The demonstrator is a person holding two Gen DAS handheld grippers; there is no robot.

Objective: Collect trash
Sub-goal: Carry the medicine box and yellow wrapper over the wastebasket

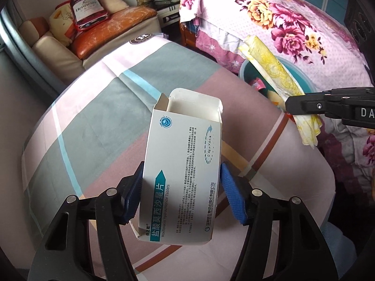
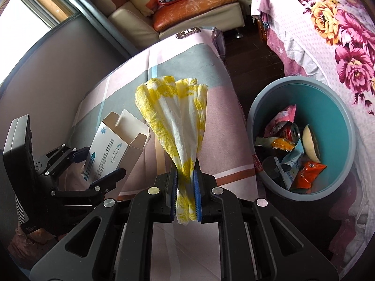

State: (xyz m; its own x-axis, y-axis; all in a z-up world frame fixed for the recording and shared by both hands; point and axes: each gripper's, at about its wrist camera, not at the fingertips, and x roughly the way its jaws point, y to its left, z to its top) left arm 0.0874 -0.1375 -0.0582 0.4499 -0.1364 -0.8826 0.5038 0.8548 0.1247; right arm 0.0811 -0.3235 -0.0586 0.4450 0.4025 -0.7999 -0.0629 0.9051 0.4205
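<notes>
My left gripper (image 1: 181, 187) is shut on an empty white medicine box (image 1: 182, 164) with its top flaps open, held above the cloth-covered table (image 1: 93, 121). The box (image 2: 112, 149) and the left gripper (image 2: 98, 166) also show at the left of the right wrist view. My right gripper (image 2: 185, 187) is shut on a yellow and white paper napkin (image 2: 178, 121), which fans out upward above the table. The napkin (image 1: 276, 70) also shows in the left wrist view, with the right gripper (image 1: 290, 106) at the right edge. A teal trash bin (image 2: 328, 107) holding several wrappers and a can stands on the floor to the right.
A bed with a floral cover (image 2: 328, 35) lies behind and right of the bin. A sofa with cushions (image 2: 187, 7) stands beyond the table. Dark floor (image 2: 253, 46) separates table, sofa and bed. A grey wall (image 2: 46, 75) runs along the table's left.
</notes>
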